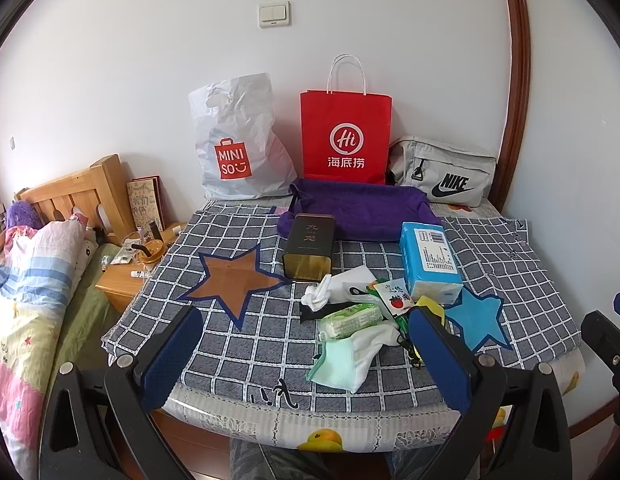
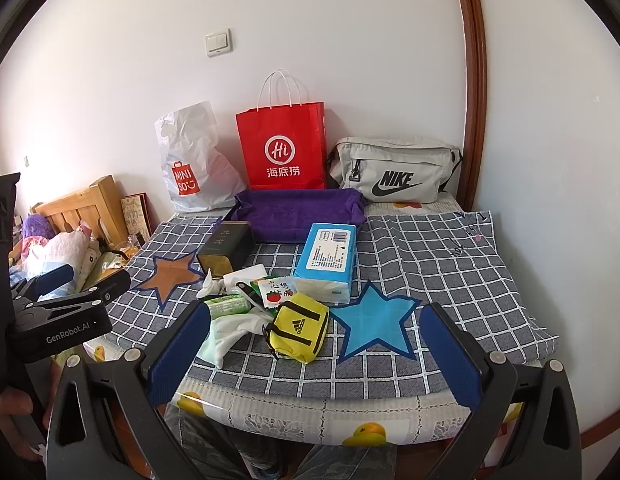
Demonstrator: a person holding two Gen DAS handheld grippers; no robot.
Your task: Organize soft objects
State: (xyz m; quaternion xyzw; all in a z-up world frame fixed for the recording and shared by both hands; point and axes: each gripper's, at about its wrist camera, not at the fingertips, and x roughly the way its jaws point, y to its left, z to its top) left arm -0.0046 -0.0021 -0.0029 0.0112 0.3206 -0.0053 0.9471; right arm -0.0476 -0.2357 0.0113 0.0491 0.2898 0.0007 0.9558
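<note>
A pile of small items lies mid-table: a white and mint sock (image 1: 346,356) (image 2: 226,336), a green tissue pack (image 1: 350,320) (image 2: 226,306), a crumpled white tissue (image 1: 320,294), a tomato snack packet (image 2: 276,292), a yellow Adidas pouch (image 2: 298,328) and a blue tissue pack (image 1: 430,260) (image 2: 328,258). A purple cloth tray (image 1: 358,208) (image 2: 298,212) sits behind them. My left gripper (image 1: 306,360) is open and empty near the front edge, before the pile. My right gripper (image 2: 314,352) is open and empty, just before the yellow pouch.
A dark tin box (image 1: 310,246) (image 2: 226,250) stands left of the pile. A Miniso plastic bag (image 1: 238,140), a red paper bag (image 1: 346,136) and a grey Nike bag (image 1: 446,172) line the wall. A bed (image 1: 30,280) and nightstand (image 1: 126,276) stand on the left.
</note>
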